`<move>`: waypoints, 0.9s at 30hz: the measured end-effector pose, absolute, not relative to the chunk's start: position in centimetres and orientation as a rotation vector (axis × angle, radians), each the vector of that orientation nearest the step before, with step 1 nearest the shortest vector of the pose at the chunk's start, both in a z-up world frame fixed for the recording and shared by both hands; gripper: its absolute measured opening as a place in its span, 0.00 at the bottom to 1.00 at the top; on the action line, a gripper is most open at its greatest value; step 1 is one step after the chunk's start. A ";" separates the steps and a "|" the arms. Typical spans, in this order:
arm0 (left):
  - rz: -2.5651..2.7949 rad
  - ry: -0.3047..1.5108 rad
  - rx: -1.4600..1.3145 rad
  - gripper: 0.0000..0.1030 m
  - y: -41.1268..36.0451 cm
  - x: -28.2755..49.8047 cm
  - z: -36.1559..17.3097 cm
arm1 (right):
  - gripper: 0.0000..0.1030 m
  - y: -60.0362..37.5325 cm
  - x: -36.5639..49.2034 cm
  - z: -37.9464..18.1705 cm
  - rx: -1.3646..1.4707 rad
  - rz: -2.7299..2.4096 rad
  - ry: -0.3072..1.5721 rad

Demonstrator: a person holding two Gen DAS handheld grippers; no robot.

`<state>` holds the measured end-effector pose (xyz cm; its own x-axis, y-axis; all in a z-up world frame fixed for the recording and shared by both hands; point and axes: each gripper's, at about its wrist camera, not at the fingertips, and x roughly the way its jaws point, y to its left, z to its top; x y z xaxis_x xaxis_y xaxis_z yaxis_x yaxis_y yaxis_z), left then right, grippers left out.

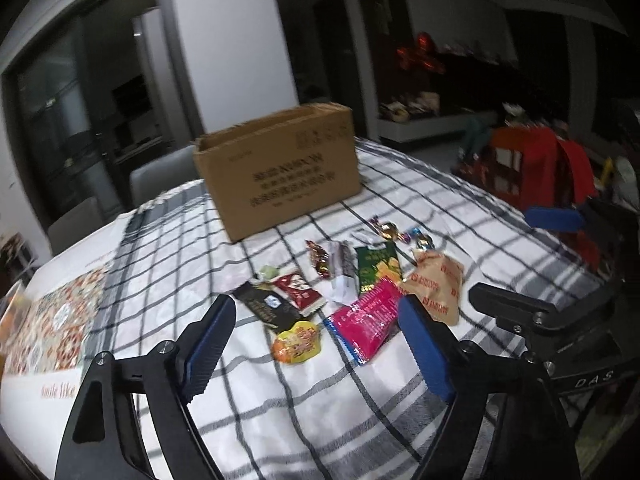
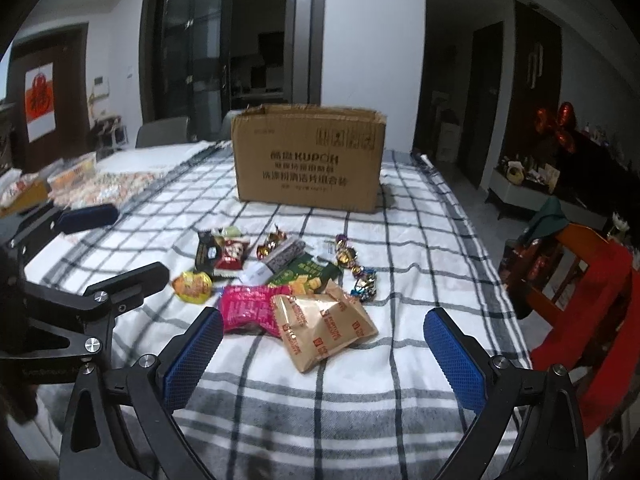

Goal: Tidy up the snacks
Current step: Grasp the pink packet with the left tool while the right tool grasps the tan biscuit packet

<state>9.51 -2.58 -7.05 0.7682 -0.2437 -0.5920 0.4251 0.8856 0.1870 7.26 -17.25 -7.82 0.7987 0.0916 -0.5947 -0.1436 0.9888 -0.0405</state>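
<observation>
Both tongs gape, gripping nothing: left gripper (image 1: 316, 344), right gripper (image 2: 324, 354). Snacks (image 2: 280, 280) loose on cloth (image 2: 420, 248) just ahead of them. Box (image 2: 308, 158) beyond, top open, contents hidden.

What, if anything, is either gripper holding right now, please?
Nothing is held. The left gripper and right gripper are both open above the snacks.

From my seat, the table (image 2: 420, 240) carries a cardboard box (image 2: 308, 158) at its far side; the snacks (image 2: 280, 280) lie in a loose cluster before it, nearer me; wrapped candies (image 2: 356, 268) sit at the cluster's right edge; a chair (image 2: 580, 280) stands right of the table; patterned mats (image 2: 116, 184) lie far left.
</observation>
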 end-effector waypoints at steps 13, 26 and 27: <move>-0.606 0.692 0.513 0.70 -5.1 12.7 -11.7 | 0.88 -17.3 11.9 -11.8 -0.164 0.202 0.760; -0.737 0.763 0.459 0.60 -6.5 15.8 -13.9 | 0.78 -18.0 14.7 -13.7 -0.160 0.269 0.807; -0.744 0.770 0.458 0.59 -6.6 15.9 -14.1 | 0.77 -18.0 14.9 -13.9 -0.160 0.272 0.812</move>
<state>15.90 -6.57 -14.06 0.4884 -0.4295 -0.7596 0.7442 0.6595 0.1056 14.92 -17.99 -13.92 0.6561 0.1780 -0.7334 -0.3001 0.9532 -0.0372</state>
